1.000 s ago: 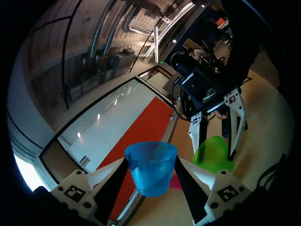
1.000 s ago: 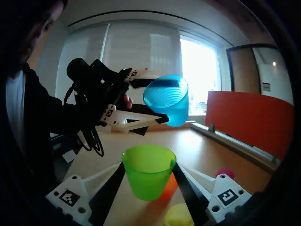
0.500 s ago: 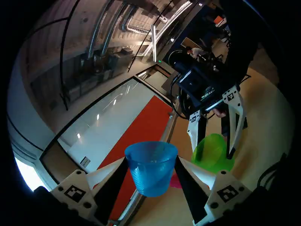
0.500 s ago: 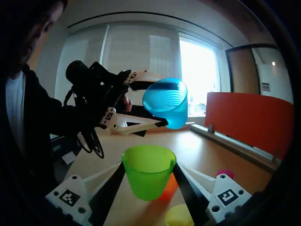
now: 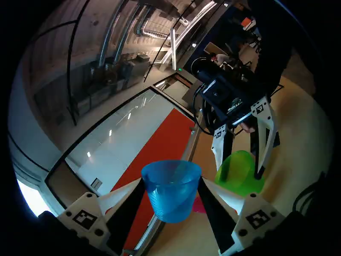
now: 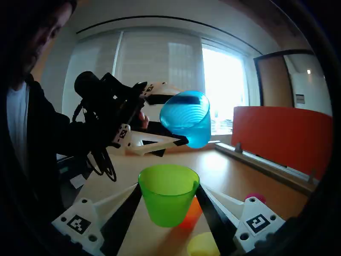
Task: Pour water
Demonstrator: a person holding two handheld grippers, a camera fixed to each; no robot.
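In the right gripper view the blue cup [image 6: 186, 119] hangs in the air at about 12 to 1 o'clock from the green cup [image 6: 168, 198], apart from its rim. It is tipped over so that its long axis leans well off upright and its mouth turns toward the green cup. The left gripper [image 5: 171, 184] has its fingers closed on the blue cup's sides, at 9 and 3 o'clock. The right gripper [image 6: 169, 187] clamps the green cup likewise, upright above the bench [image 6: 238, 170]. Pouring likely needs the blue lip lower and squarely over the green mouth. Whether the blue cup holds water I cannot tell.
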